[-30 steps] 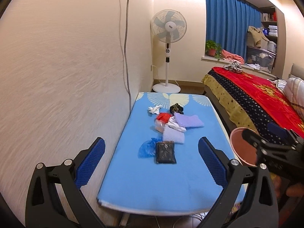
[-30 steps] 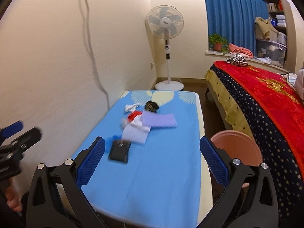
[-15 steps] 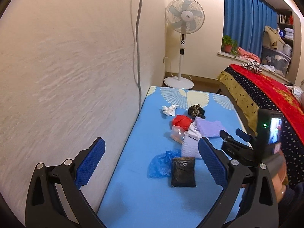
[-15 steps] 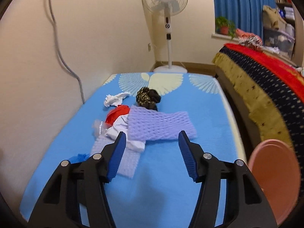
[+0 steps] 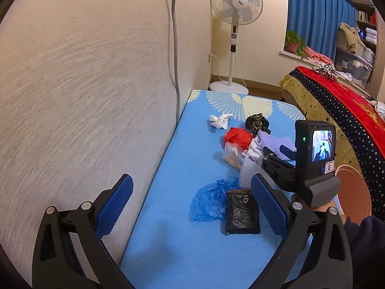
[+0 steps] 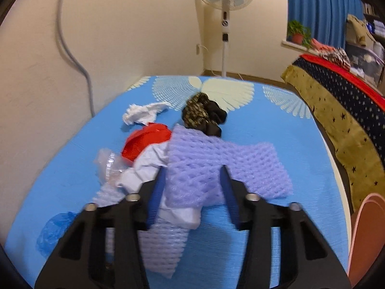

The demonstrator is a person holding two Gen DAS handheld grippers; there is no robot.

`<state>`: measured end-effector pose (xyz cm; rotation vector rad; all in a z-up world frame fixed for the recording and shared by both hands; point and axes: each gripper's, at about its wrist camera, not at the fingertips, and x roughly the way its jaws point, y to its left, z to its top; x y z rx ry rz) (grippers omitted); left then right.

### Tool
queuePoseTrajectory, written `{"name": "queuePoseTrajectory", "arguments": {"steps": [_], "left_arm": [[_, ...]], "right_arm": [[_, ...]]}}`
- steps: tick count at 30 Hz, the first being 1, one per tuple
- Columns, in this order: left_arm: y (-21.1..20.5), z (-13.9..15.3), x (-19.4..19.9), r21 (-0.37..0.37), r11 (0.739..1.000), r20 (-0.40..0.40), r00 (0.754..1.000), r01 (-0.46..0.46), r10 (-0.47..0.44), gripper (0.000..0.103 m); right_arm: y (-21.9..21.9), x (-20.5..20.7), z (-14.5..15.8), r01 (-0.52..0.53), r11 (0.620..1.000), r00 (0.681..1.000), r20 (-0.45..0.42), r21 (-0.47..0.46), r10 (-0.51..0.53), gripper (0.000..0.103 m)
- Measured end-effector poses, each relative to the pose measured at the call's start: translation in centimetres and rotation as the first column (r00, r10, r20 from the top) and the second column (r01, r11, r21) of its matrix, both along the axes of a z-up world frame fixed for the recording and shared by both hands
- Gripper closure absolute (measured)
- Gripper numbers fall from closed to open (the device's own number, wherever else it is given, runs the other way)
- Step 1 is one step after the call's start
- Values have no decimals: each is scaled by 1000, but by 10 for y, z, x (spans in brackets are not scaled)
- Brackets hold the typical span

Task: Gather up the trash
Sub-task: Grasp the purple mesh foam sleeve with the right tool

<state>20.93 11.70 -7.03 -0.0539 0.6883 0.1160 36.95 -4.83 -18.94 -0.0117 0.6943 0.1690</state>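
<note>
A pile of trash lies on the blue mat point(image 5: 192, 154). My right gripper point(image 6: 192, 183) is down over a purple foam net point(image 6: 216, 159); its jaws are closing with the net's near part between them. In the left wrist view the right gripper point(image 5: 276, 153) reaches into the pile. Around the net lie a white tissue point(image 6: 142, 113), a red bag point(image 6: 144, 139), a dark patterned wad point(image 6: 202, 115), clear plastic point(image 6: 108, 163) and a white foam sleeve point(image 6: 158, 245). My left gripper point(image 5: 192, 204) hangs open over the mat near a blue bag point(image 5: 211, 200) and a black packet point(image 5: 241, 213).
A pink bin point(image 5: 353, 187) stands right of the mat, by the bed with a red blanket point(image 5: 336, 101). The wall with a hanging cable point(image 5: 175, 48) borders the mat on the left. A standing fan point(image 5: 237, 0) is behind the mat's far end.
Both grippers moved forward and down toward the pile. The right gripper's jaws went from wide to narrow around the purple foam net, and it now shows in the left wrist view.
</note>
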Motion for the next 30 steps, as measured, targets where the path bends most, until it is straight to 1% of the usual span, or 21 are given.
{"name": "queuePoseTrajectory", "arguments": {"steps": [1, 2, 3, 6, 9, 11, 14, 15, 17, 19, 20, 21, 23, 24, 26, 29, 30], "left_arm": [[0, 0, 0, 1, 1000, 1, 1000, -1, 1, 8], [1, 0, 1, 0, 1000, 4, 1000, -1, 1, 8], [1, 0, 1, -1, 1000, 6, 1000, -2, 2, 8], [1, 0, 1, 3, 1000, 7, 1000, -4, 4, 8], [0, -1, 2, 18, 1000, 12, 1000, -12, 12, 8], [0, 0, 1, 27, 999, 24, 999, -21, 20, 8], [0, 4, -1, 37, 999, 56, 998, -34, 32, 8], [0, 6, -2, 29, 999, 69, 997, -37, 35, 8], [2, 11, -3, -14, 1000, 94, 995, -26, 28, 8], [5, 18, -5, -74, 997, 127, 992, -4, 13, 8], [6, 22, -7, -89, 996, 152, 988, 7, 6, 8], [5, 27, -9, -91, 995, 193, 981, 26, -8, 8], [-1, 29, -12, -58, 996, 261, 964, 74, -56, 8], [-7, 25, -15, -20, 993, 296, 949, 118, -107, 8], [-17, 16, -16, 18, 988, 303, 941, 155, -153, 8], [-33, -11, -14, 9, 978, 275, 940, 209, -203, 8], [-39, -23, -11, 2, 975, 259, 942, 220, -213, 12]], "right_arm": [[-3, 2, -1, 10, 1000, 1000, -13, 13, -10, 80], [-5, 3, -2, 19, 1000, 1000, -19, 23, -18, 92], [-8, 3, -2, 22, 999, 1000, -20, 34, -21, 99], [-10, -2, 1, 22, 999, 1000, 11, 49, -22, 100], [-9, -10, 8, 18, 1000, 998, 57, 24, -19, 100], [-14, -17, 22, 14, 999, 997, 79, 43, -18, 100], [-25, -29, 52, 6, 999, 993, 122, 54, -12, 100], [-29, -33, 62, 3, 999, 991, 132, 55, -11, 100], [-38, -43, 87, -2, 999, 989, 148, 54, -6, 100], [-50, -54, 109, -3, 998, 989, 147, 60, -6, 100], [-57, -60, 119, -4, 998, 990, 144, 66, -6, 100], [-63, -67, 126, -1, 998, 990, 141, 67, -8, 100], [-76, -82, 140, 4, 998, 991, 136, 65, -13, 100], [-83, -92, 146, 9, 998, 991, 132, 63, -18, 100], [-92, -105, 150, 11, 998, 991, 131, 59, -19, 100], [-103, -124, 149, 15, 998, 992, 128, 62, -22, 100], [-104, -126, 147, 18, 998, 992, 125, 65, -26, 100]]}}
